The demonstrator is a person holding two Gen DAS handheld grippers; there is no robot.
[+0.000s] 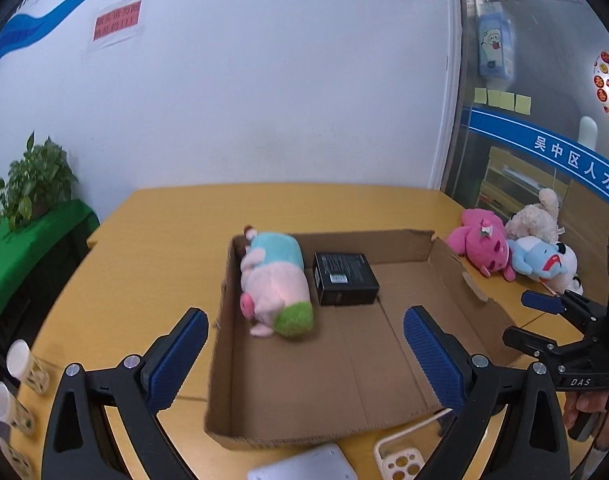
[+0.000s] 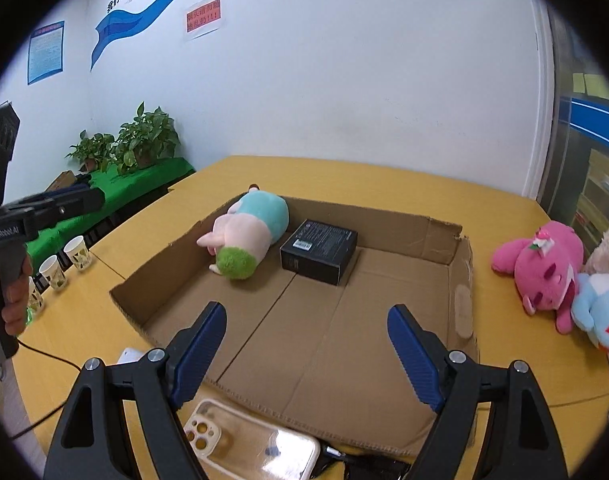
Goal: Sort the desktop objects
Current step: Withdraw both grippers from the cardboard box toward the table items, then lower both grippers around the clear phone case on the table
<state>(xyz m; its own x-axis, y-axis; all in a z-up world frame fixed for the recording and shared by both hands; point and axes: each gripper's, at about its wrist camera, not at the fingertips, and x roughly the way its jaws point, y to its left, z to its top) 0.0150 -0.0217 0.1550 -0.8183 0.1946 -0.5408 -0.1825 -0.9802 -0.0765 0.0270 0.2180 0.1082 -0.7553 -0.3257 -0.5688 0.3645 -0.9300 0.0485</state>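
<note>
left wrist view: both grippers gape empty; phone case (image 1: 400, 462) is cut off, perhaps clear.

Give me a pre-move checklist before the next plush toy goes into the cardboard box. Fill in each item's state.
1. Left hand-held gripper open and holding nothing: ok.
2. Right hand-held gripper open and holding nothing: ok.
3. Free floor in the cardboard box: ok; the pig plush and black box fill only the far side.
4. Next toy reachable: ok; the pink plush lies on the table right of the box, nothing on top of it.
5. Neighbours apart from it: not ok; the blue plush touches it.
6. Near edge free: not ok; a phone case lies against the box.
</note>
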